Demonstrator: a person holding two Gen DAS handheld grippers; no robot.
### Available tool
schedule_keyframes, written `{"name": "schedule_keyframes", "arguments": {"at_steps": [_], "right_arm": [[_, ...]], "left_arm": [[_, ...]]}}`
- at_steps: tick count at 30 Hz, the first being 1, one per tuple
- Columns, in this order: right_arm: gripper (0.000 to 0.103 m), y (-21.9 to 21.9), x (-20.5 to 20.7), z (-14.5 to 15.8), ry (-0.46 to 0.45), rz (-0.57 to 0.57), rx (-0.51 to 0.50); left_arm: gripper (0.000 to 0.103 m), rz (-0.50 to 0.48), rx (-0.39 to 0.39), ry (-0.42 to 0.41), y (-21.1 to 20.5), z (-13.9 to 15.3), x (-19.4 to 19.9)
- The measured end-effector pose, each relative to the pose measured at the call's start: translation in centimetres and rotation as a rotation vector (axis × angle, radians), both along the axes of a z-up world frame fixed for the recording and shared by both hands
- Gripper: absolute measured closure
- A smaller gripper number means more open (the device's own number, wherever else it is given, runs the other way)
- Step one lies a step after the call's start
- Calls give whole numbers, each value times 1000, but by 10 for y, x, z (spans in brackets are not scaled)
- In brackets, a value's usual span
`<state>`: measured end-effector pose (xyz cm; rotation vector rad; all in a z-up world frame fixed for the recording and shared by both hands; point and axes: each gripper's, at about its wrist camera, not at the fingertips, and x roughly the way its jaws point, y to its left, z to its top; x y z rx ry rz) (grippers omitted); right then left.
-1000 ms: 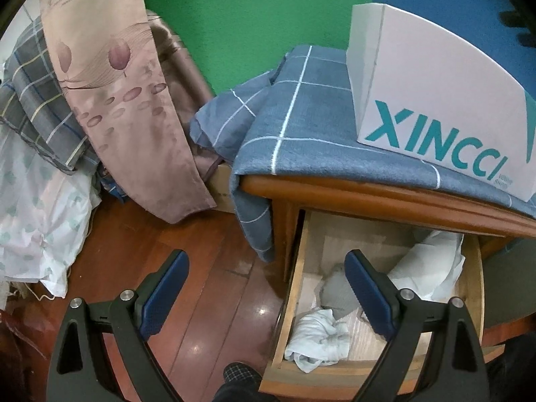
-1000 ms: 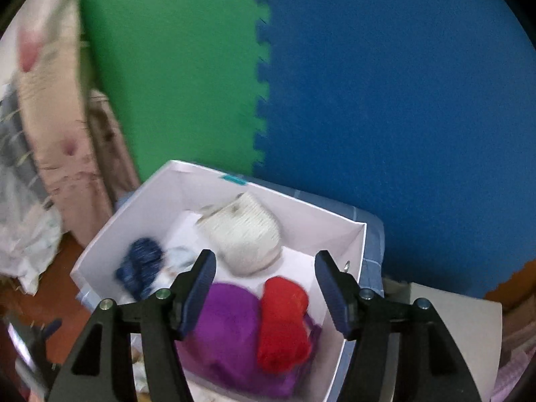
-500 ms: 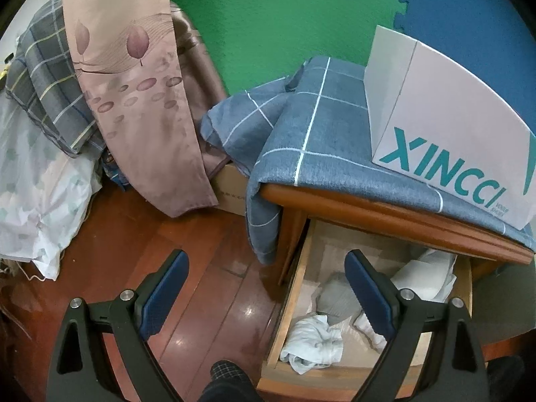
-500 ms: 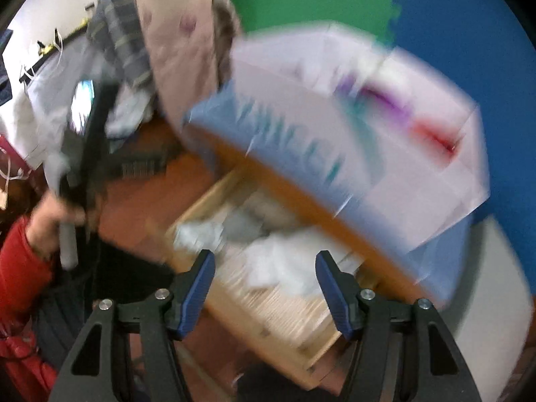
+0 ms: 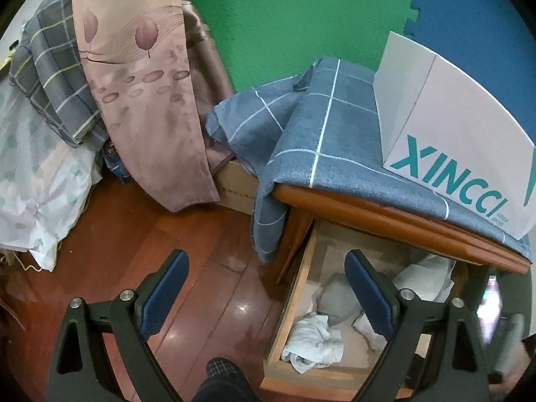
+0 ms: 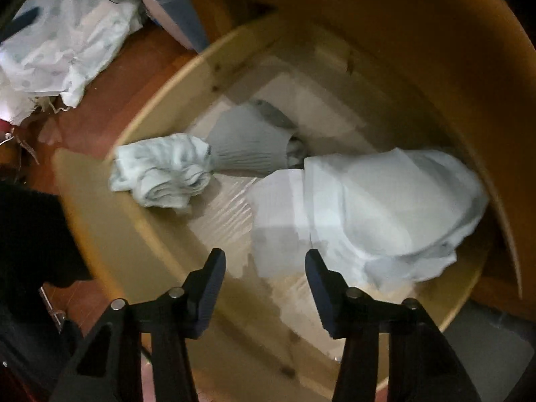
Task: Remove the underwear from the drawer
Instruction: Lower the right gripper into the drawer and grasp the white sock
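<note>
right claw [image 6: 264, 276] points down into the open light-wood drawer [image 6: 157, 234], jaws just narrowing, nothing pinched; large white crumpled underwear [image 6: 378, 207] lies just beyond its tips. left claw [image 5: 264, 288] spread wide, empty, above the red-brown wooden floor [image 5: 134, 234].

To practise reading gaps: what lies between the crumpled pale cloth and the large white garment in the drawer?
A grey ribbed garment and bare drawer lining, seen in the right wrist view.

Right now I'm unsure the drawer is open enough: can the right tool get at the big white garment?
Probably yes. The right tool hangs over the open drawer, with the white garment uncovered just beyond its fingertips.
</note>
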<state>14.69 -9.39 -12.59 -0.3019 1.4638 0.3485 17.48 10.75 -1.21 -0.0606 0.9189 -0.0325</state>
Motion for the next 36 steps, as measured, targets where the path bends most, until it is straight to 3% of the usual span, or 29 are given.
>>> {"name": "schedule_keyframes", "arguments": {"at_steps": [5,11,19,28,33,36], "right_arm": [[53,6,15,-35,38,-5,-36],[53,12,25,-54,35,16,-99],[43,21,33,-77,42,51,-157],[50,3,16,-76,61,32,-160],[53,-20,10,-70,71,-11,-180],[53,-30,-1,-52,44,-35,-141]], "left_arm": [[10,-2,-11,5,2,0,0],[10,-9,-19,11,2,0,0],[10,-12,-17,26,2,-4,1],[10,-44,17,52,-3,-12,2],[10,-125,43,90,-20,-23,1],[10,-178,54,130,-30,-32,1]]}}
